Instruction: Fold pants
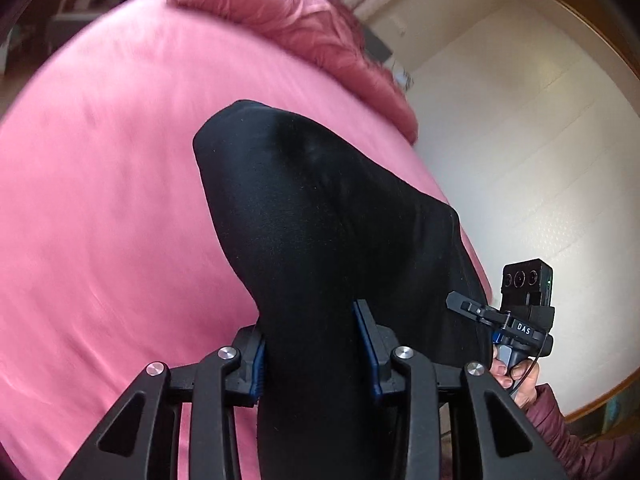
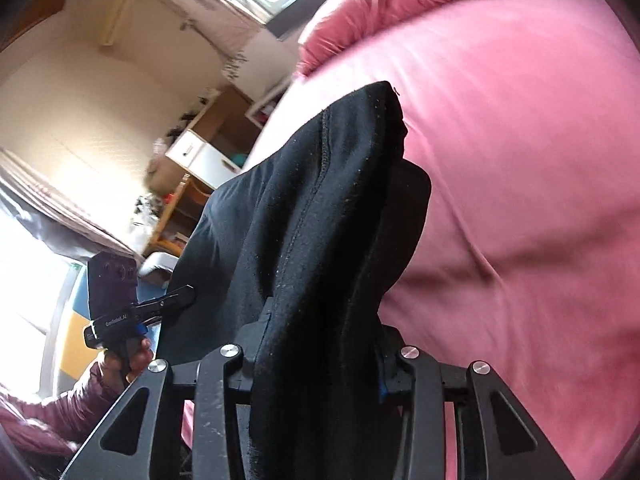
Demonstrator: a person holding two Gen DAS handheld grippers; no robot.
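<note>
Only the right wrist view shows a wooden shelf (image 2: 208, 136), while the black fabric pants (image 1: 320, 220) stretch away over the pink bedsheet (image 1: 100, 200), clamped by left gripper (image 1: 316, 344) and right gripper (image 2: 320, 344).

Hidden by bunched black pants (image 1: 320, 240), most of the left gripper (image 1: 314, 344) pads. Likewise buried in cloth, the right gripper (image 2: 320, 344) fingertips. Cut off below both tools, the pants' lower end. Smeared by blur beyond the tools, pink bedsheet (image 2: 520, 160) and shelf clutter (image 2: 176, 184).
</note>
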